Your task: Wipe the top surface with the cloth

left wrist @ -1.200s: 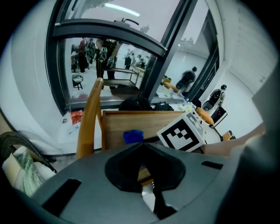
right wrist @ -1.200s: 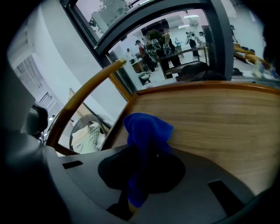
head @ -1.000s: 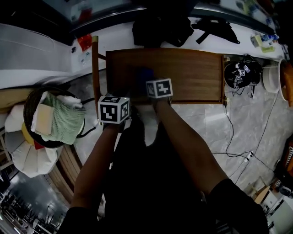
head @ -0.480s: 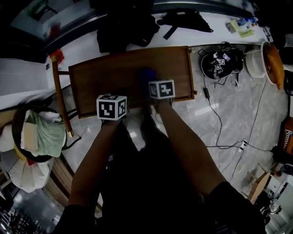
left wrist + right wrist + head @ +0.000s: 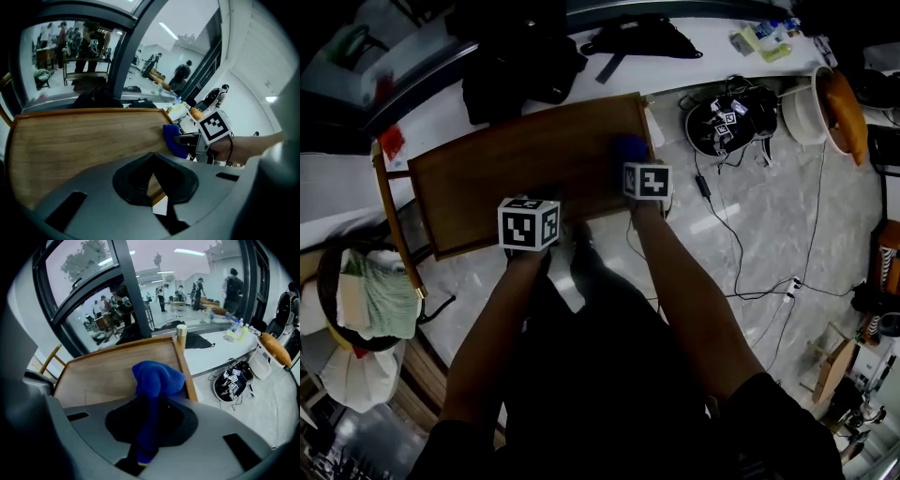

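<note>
The brown wooden table top (image 5: 516,169) slants across the head view. A blue cloth (image 5: 630,148) lies bunched on it at the right end, near the raised edge. My right gripper (image 5: 639,169) is shut on the blue cloth (image 5: 154,380), which runs down between its jaws and bulges out in front. My left gripper (image 5: 532,211) hovers at the table's near edge, left of the middle, apart from the cloth. Its jaws (image 5: 153,177) meet with nothing between them. In the left gripper view the cloth (image 5: 174,140) and the right gripper (image 5: 187,140) sit at the wood's right edge.
A black helmet (image 5: 727,117) and cables (image 5: 750,272) lie on the marble floor to the right, beside a white bowl (image 5: 811,103). Black bags (image 5: 520,56) rest on the white ledge behind. At the left stand a wooden chair rail (image 5: 394,220) and a basket of cloths (image 5: 361,300).
The right gripper has slid the blue cloth rightward across the wood to its right end. The left gripper has stayed at the near edge. The head view has swung.
</note>
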Demonstrator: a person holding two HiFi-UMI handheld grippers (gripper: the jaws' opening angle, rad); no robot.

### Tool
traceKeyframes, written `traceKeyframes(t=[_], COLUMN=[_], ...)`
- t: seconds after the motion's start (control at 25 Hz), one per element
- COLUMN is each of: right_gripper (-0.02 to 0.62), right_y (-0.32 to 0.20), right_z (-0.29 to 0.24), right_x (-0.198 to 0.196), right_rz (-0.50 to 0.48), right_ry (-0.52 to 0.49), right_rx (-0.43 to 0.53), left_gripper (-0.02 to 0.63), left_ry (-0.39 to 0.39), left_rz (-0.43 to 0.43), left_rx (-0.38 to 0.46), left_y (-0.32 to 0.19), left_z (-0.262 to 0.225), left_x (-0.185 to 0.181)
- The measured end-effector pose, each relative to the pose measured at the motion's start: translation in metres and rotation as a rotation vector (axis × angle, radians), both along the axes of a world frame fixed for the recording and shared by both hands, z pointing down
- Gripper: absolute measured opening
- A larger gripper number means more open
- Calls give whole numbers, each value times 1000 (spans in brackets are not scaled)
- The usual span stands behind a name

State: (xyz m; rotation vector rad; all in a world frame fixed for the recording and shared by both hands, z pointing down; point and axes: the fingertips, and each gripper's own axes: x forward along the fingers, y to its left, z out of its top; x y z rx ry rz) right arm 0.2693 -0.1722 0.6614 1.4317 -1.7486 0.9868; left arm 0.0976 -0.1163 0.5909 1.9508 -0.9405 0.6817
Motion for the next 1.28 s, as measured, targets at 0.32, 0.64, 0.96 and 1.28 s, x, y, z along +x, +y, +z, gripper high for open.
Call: traceKeyframes(t=[0.32, 0.64, 0.96, 1.28], right_gripper=[57, 57, 57, 57], right_y=[3, 20, 61, 94], right_z=[-8, -54, -66, -29], right_x=[22, -122, -378, -527], right_rz=[149, 55, -166, -311], right_ry=[27, -177, -384, -428], right_rx=[28, 182, 161, 58], left_gripper=[12, 12, 12, 11], left_ry=[-21, -33, -71, -95], left_rz=[-52, -189, -299, -332], left_rx=[25, 74, 110, 93], left_y=[9, 39, 69, 107], left_z=[-20, -52, -72, -60], left_x=[-38, -183, -342, -426])
